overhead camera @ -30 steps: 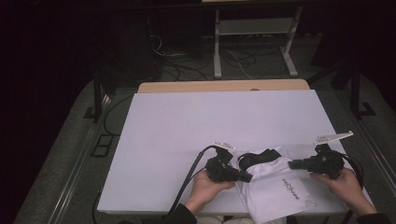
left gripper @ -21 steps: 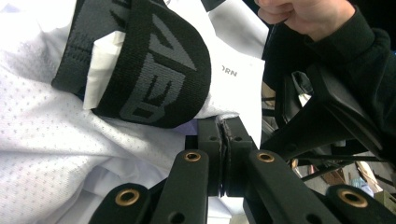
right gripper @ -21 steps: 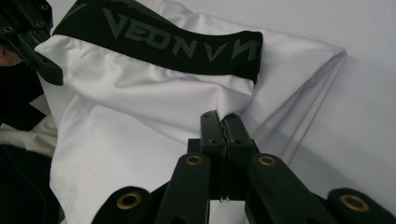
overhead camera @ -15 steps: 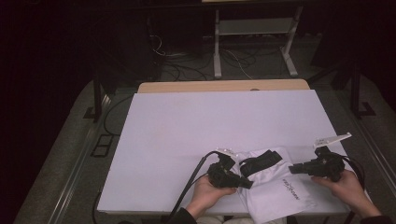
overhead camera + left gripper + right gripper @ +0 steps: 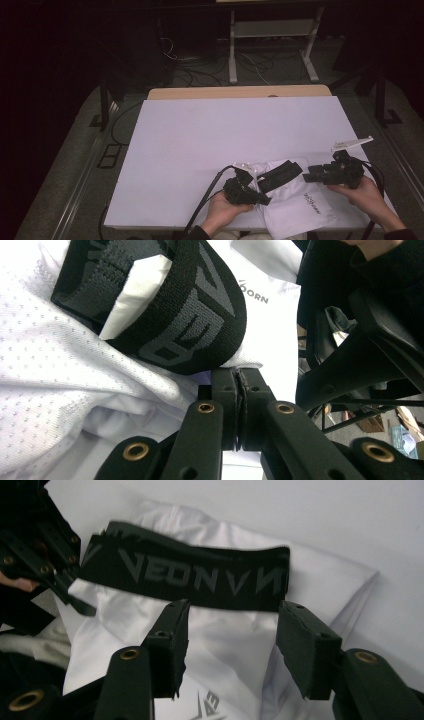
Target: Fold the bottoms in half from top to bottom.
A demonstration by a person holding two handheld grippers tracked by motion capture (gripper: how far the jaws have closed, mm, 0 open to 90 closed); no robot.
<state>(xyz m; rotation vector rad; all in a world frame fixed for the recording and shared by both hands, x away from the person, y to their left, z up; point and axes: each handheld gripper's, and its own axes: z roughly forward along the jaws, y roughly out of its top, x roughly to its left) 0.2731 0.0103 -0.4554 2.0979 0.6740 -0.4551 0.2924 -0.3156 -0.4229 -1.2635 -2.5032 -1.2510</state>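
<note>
Lying on the table: a white garment [image 5: 295,207] with a black waistband [image 5: 280,175] sits at the near edge of the white table [image 5: 225,135], between the person's two hands.
Garment detail: white fabric, dotted mesh in the left gripper view [image 5: 60,390], with small dark lettering on it [image 5: 313,202]; part of it hangs over the table's near edge.
Waistband: a black elastic band with grey letters, stretched across the top of the garment in the right gripper view [image 5: 200,577] and curling just above the jaws in the left gripper view [image 5: 165,305].
Left gripper [image 5: 264,200]: jaws pressed together on a fold of the white garment just below the waistband; in its own view [image 5: 239,390] the two pads meet with a sliver of fabric between them.
Right gripper [image 5: 306,176]: jaws have just been opening and stand apart; in its own view [image 5: 232,645] the white fabric lies beyond the gap, and no pad presses on it. It sits just to the right of the waistband.
Hands: left hand [image 5: 222,212] and right hand [image 5: 367,195] come in from the bottom edge.
In the way: the left gripper and hand cover the left end of the waistband in the right gripper view [image 5: 35,550].
Around: a wooden edge [image 5: 240,92] behind the white table, a metal stand [image 5: 272,45] and loose cables [image 5: 200,65] on the dark floor beyond.
</note>
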